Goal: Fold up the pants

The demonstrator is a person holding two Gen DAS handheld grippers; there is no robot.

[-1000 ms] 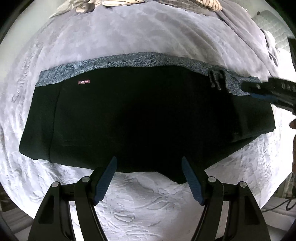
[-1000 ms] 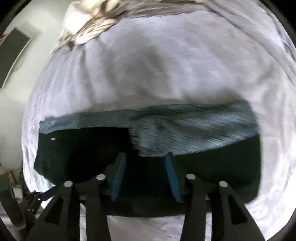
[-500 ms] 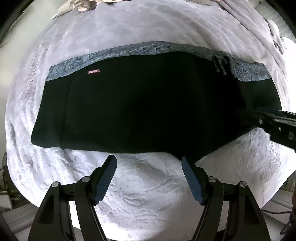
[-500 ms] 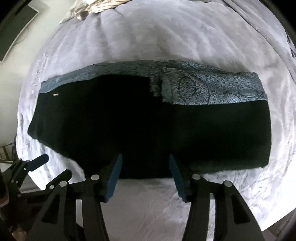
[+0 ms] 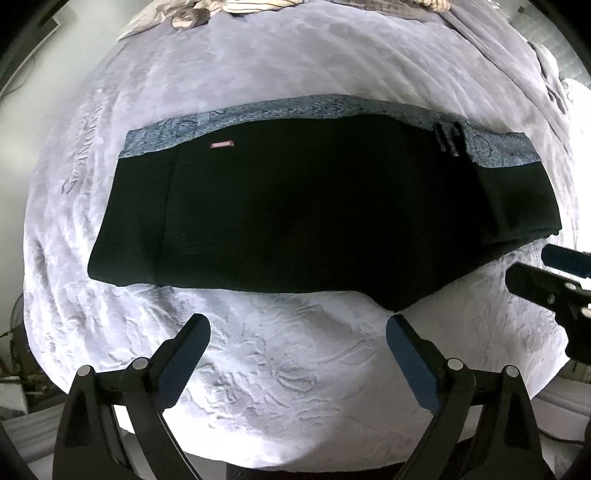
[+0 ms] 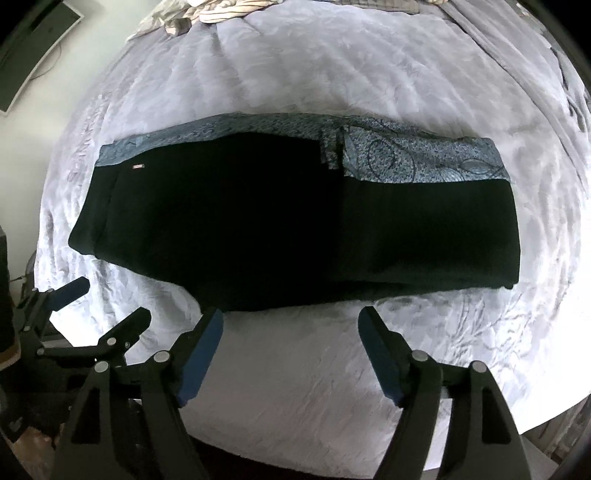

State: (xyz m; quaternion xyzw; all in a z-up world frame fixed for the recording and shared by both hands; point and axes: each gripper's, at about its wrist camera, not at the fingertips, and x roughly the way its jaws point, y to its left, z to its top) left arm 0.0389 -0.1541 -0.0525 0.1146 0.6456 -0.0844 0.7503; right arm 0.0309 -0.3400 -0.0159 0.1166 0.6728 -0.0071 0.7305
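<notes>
Two hand-held grippers hang above a grey bedspread (image 5: 295, 74), both pointing down with nothing between their fingers. The left gripper (image 5: 297, 338) has its jaws wide apart over bare bedspread just near of the pants (image 5: 314, 206); the right gripper (image 6: 291, 328) likewise stands parted, its fingertips just near of the garment's near edge. Both sets of jaws have just been opening, and no cloth lies between them. The pants lie flat across the middle of the bed, a long dark band running left to right, with a blue patterned strip (image 6: 424, 162) showing along the far edge and a small label (image 5: 221, 144) near the far left. This flat lie suggests one fold is laid down and released. Compared with a second ago, the right gripper no longer sits over the patterned strip but is drawn back toward the near side, and the garment appears smaller and more fully in view from both cameras. Crumpled striped fabric (image 6: 221, 11) lies at the far end.
</notes>
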